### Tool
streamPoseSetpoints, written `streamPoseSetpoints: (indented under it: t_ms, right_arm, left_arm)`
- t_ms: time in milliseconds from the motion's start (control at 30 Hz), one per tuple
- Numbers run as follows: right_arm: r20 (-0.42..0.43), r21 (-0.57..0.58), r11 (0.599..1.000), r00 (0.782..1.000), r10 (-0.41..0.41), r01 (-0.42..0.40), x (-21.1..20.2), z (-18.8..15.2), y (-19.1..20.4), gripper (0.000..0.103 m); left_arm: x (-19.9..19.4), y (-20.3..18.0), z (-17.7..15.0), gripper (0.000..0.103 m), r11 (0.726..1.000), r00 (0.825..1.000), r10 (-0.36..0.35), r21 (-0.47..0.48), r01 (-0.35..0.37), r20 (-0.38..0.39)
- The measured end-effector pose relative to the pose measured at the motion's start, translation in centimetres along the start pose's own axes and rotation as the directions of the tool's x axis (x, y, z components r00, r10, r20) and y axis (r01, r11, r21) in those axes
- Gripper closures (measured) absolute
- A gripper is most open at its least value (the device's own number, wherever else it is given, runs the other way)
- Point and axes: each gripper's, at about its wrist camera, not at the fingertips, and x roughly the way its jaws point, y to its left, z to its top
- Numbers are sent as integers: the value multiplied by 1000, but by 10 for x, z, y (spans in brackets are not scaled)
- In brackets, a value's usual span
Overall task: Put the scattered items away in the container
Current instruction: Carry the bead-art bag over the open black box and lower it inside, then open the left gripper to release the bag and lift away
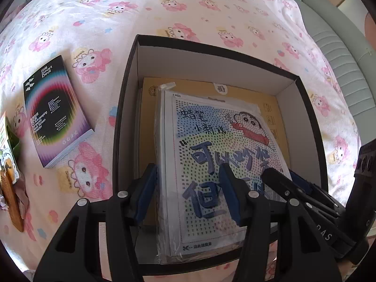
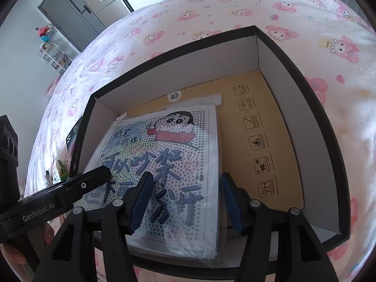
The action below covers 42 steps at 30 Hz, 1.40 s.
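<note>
Home bedroom. Bed takes up most of both views, covered in a pink cartoon-print sheet. Padded grey headboard along one side. Grey wardrobe and a small white shelf rack with toys against the far wall.

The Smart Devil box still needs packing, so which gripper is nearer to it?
Left. The Smart Devil box lies on the bedsheet just left of the left gripper; the right gripper is farther right, over the container.
</note>
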Motion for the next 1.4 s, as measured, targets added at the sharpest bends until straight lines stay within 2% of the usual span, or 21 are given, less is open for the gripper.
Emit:
streamPoseSetpoints:
  t_ms: [100,200,333,500,533,600,667,767,900,1000,1067,1133,1267,1400]
  right_arm:
    - [-31,-15,1000,999,-13,12,8,0,0,48]
    - [-55,-16,1000,998,8,-8,13,-1,0,48]
    - [-13,-14,999,999,-39,38,5,1,-3,48]
    - [30,67,979,981,-194,191,-3,11,-18,48]
    - [20,64,979,981,-194,192,-1,12,-18,48]
    - [-19,43,983,984,-178,178,6,14,-17,48]
    - [-54,20,987,986,-155,156,12,14,-14,48]
    - [-86,8,988,985,-151,153,17,10,-14,50]
    - [-110,17,994,988,-104,107,20,5,-18,53]
    - [-77,14,988,985,-152,154,16,2,-14,54]
    - [-77,18,987,985,-157,158,17,1,-11,56]
    - [-96,19,991,987,-128,131,18,1,-10,56]
    - [-129,20,995,988,-90,94,20,4,-8,56]
    - [-114,27,997,991,-69,73,15,4,-11,58]
  left_arm:
    - [6,-9,0,48,997,998,59,48,-58,-17]
    - [13,-16,1,50,996,997,68,61,-66,-34]
    - [13,-19,-2,50,994,996,84,77,-82,-19]
    - [6,-13,-6,51,997,999,44,57,-44,-5]
    - [6,-15,-8,52,996,998,59,61,-59,-1]
    - [9,-22,-7,67,994,998,65,84,-64,-8]
    - [15,-32,-9,70,994,998,43,106,-38,-38]
    - [23,-45,-11,75,986,995,88,146,-80,-46]
    - [33,-30,-7,75,995,990,76,67,-68,-118]
    - [39,-24,-4,75,995,986,94,45,-88,-139]
    - [39,-20,-3,75,994,984,111,39,-107,-141]
    - [36,-15,-2,75,992,983,125,26,-123,-137]
    - [27,-7,-3,79,994,986,109,0,-110,-123]
    - [23,-5,-3,79,995,988,100,-11,-102,-115]
